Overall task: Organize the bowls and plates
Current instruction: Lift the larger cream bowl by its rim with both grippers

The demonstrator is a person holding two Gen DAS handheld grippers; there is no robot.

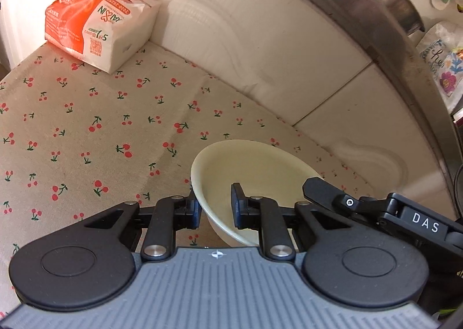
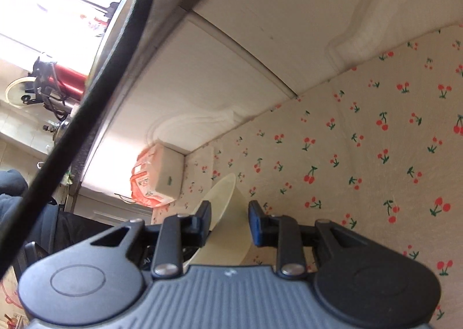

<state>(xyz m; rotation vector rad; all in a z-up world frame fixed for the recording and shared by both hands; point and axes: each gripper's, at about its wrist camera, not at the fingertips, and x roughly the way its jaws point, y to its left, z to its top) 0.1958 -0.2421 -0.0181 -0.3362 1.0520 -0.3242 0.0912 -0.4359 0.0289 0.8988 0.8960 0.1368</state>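
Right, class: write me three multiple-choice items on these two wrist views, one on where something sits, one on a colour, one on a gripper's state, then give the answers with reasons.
1. Where is the tissue pack?
A. inside the bowl
B. on the cherry-print cloth, against the white cabinet front
C. in a gripper

2. What colour is the bowl?
A. cream
B. blue
C. black

3. How is the left gripper?
A. wide open, nothing between its fingers
B. out of view
C. shut on the bowl's rim

Answers: 1 B, it rests on the cloth beside the cabinet; 2 A, pale cream inside and out; 3 C, its fingers straddle the bowl's wall.
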